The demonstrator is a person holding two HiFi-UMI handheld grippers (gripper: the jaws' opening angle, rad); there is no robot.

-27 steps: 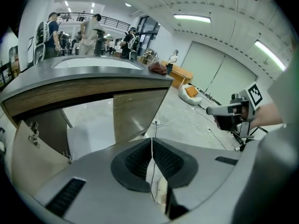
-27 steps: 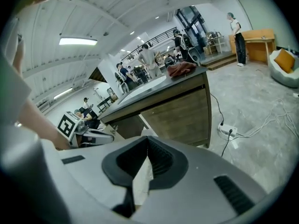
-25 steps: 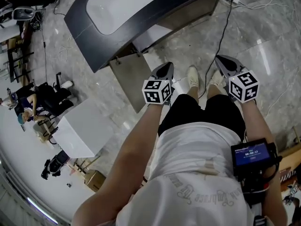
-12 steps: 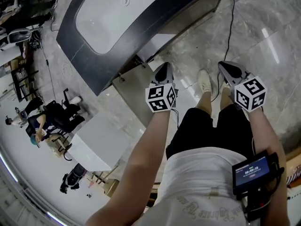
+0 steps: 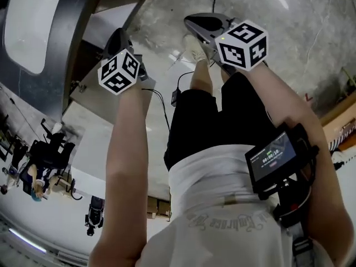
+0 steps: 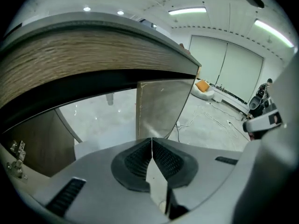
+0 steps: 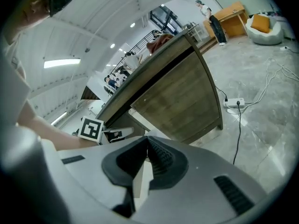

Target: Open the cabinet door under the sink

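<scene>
Door: the grey-brown flat cabinet door point(image 6: 163, 107) is standing swung out from the wood-grain cabinet point(image 7: 182, 101). It is hanging below the dark worktop point(image 5: 72, 32), which is carrying the white oval sink basin point(image 5: 25, 21). The left gripper view is looking almost along its edge.
Opening: the cabinet mouth is gaping beside the door, with metal hinges point(image 6: 17, 155) showing on the brown wall at its left.
Door, change: its angle to the cabinet is looking the same as a second ago, so it is not being moved.
Left gripper point(image 6: 151, 141): its fingers are pressing together on nothing. It has been coming down towards the cabinet, and its tip is now sitting just beside the door at the mouth.
Right gripper point(image 7: 147, 149): its fingers are also meeting with nothing between them. It has been dropping too, but is hanging well apart from the door, over the grey marble floor point(image 5: 311, 32).
View, change: the head camera has been swinging, sliding the sink from top centre into the top-left corner; the person seems to be bending lower.
Meaning: the door is looking open already, so any work left is probably widening it. Closed as they are, the left fingers could only nudge the panel; gripping its edge would mean spreading them first.
</scene>
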